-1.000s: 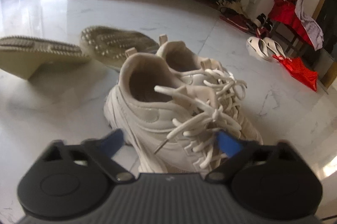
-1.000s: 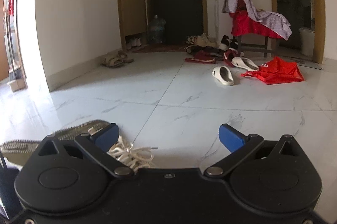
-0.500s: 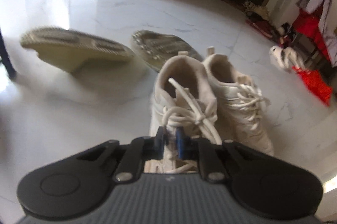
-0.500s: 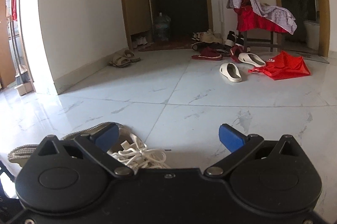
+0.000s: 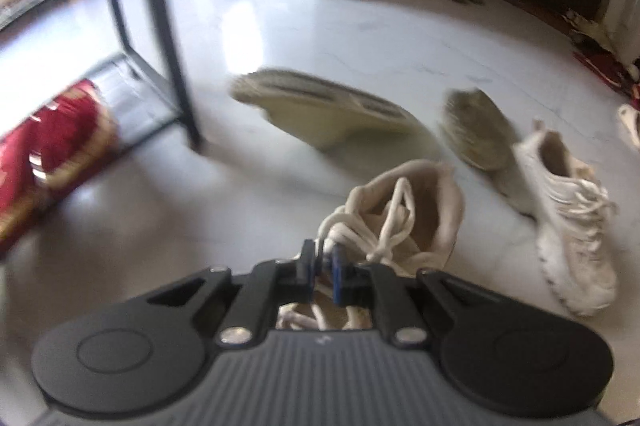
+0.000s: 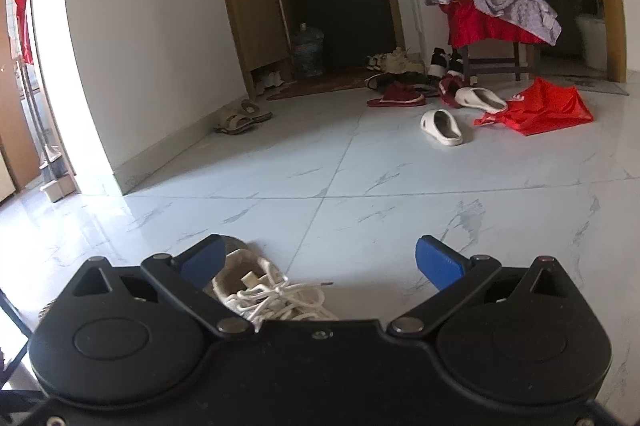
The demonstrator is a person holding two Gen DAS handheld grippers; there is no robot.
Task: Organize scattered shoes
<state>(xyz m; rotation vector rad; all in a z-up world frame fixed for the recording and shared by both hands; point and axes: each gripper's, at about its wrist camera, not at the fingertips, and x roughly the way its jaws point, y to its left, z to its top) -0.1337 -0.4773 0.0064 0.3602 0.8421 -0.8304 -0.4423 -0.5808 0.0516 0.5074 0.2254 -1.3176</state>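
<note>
My left gripper [image 5: 323, 266] is shut on a cream lace-up sneaker [image 5: 412, 214], pinching its tongue and laces, and the shoe hangs off the floor. Its mate [image 5: 568, 226] lies on the white marble floor to the right. Two olive shoes lie sole-up behind: one [image 5: 324, 114] in the middle, one [image 5: 476, 130] beside the mate. In the right wrist view my right gripper [image 6: 320, 262] stands open over the floor with nothing between its fingers; the cream sneaker on the floor [image 6: 268, 294] shows just behind its left finger.
A black metal rack [image 5: 160, 26] stands at the left with red slippers [image 5: 52, 142] on its low shelf. Farther off lie white slides [image 6: 440, 126], a red bag [image 6: 540, 106], maroon slippers [image 6: 396, 96], tan sandals [image 6: 240, 118] and a draped chair [image 6: 488, 22] by the dark door.
My left gripper closed on the nearer cream sneaker's laces and tongue, then lifted it and swung left toward the black rack. The right gripper stayed open and barely shifted.
</note>
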